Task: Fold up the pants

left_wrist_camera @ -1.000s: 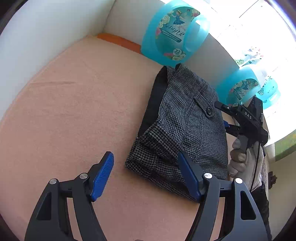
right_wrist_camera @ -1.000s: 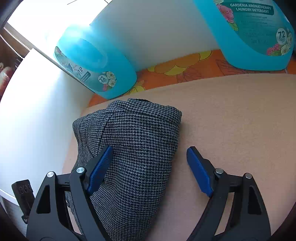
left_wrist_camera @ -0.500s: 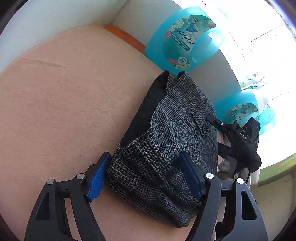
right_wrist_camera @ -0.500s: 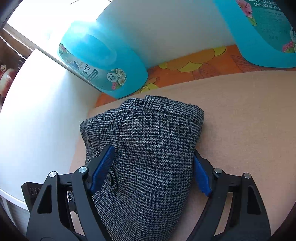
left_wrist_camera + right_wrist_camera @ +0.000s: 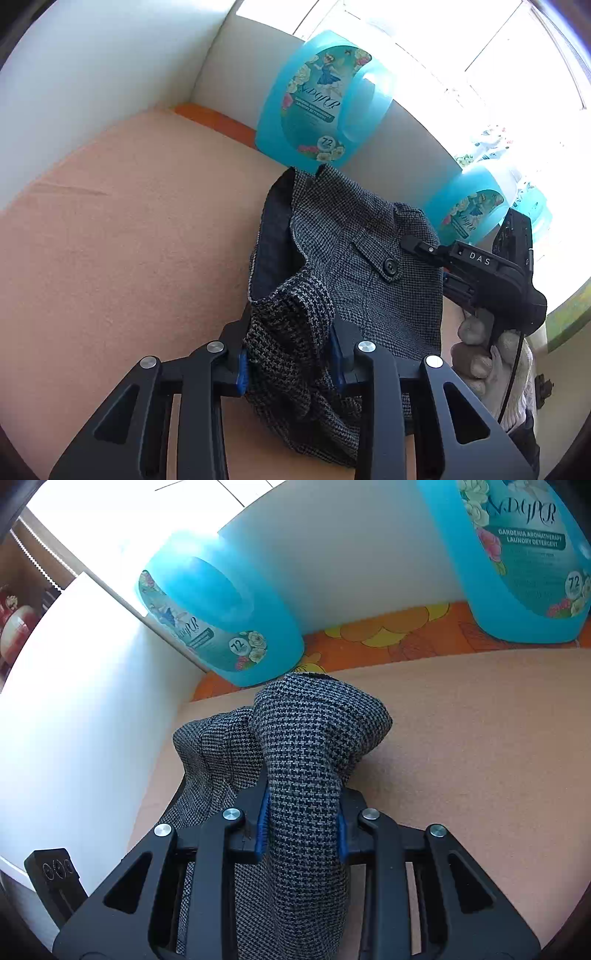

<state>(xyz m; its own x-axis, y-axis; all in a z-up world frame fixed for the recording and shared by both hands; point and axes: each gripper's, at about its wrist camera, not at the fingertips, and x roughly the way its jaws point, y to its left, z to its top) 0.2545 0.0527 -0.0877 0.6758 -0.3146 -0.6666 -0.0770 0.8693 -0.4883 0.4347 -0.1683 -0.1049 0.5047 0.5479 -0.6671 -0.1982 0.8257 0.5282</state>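
Note:
The grey houndstooth pants [image 5: 354,258] lie folded in a bundle on the peach cloth surface [image 5: 129,240], with a dark lining and a buttoned pocket flap showing. My left gripper [image 5: 290,354] is shut on the near corner of the bundle. My right gripper [image 5: 301,827] is shut on a raised fold of the pants [image 5: 306,775] at the opposite side. The right gripper also shows in the left wrist view [image 5: 439,258], at the pants' right edge, held by a gloved hand.
Two turquoise detergent jugs [image 5: 325,103] [image 5: 469,210] stand against the white back wall, just behind the pants. In the right wrist view they show as jugs [image 5: 218,616] [image 5: 517,554] on an orange flowered strip [image 5: 399,631]. White walls enclose the left and back.
Both grippers moved in onto the pants and closed: the left on the near corner, the right on the opposite fold. The cloth is bunched up between each pair of fingers.

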